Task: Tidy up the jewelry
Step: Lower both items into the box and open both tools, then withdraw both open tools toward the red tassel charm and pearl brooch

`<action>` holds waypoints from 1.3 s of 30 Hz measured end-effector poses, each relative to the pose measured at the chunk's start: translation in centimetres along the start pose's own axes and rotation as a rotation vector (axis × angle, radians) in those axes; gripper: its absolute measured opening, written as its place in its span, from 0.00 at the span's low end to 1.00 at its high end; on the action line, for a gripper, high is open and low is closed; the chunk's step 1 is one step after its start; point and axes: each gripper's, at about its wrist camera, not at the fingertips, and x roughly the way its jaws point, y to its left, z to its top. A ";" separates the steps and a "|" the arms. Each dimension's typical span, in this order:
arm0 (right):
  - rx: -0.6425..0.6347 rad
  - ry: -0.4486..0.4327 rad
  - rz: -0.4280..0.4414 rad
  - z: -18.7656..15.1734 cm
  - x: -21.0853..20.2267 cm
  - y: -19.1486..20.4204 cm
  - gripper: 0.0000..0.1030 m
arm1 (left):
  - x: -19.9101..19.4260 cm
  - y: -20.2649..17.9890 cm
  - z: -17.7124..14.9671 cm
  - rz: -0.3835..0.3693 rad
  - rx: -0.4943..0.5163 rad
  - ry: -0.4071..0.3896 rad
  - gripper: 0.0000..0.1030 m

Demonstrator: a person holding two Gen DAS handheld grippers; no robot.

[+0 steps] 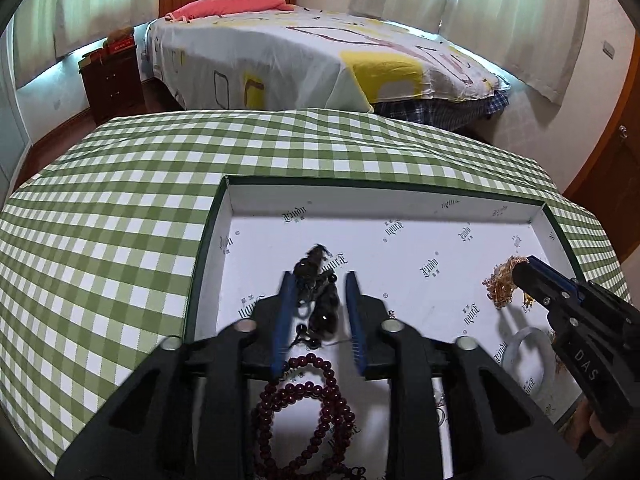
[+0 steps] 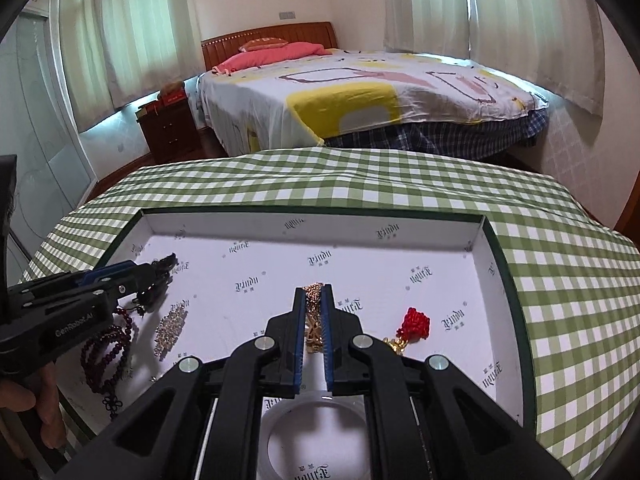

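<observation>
My left gripper [image 1: 318, 280] stands released inside the shallow box [image 1: 400, 194] on the checked desk [image 1: 120, 200], its fingers either side of a dark bead bracelet [image 1: 318, 304] without pressing it. My right gripper [image 2: 313, 294] is clenched on a gold chain [image 2: 313, 322]. A red bead strand [image 1: 304, 408] lies nearer me.

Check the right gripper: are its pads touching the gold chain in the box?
Touching. In the right wrist view the right gripper has its blue pads pressed against both sides of the gold chain, with no gap showing between pads and links.
</observation>
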 end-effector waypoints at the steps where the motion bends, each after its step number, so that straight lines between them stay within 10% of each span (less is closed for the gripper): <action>1: 0.001 0.002 0.001 -0.1 0.0 0.0 0.12 | 0.1 -0.2 0.1 0.002 0.000 -0.002 0.33; 12: -0.005 -0.029 0.000 -0.3 -0.9 0.2 0.37 | -1.3 0.5 -0.4 -0.003 -0.023 -0.043 0.58; 39: 0.002 -0.217 -0.025 -5.5 -14.2 2.1 0.53 | -16.0 -0.2 -8.3 0.009 -0.084 -0.264 0.70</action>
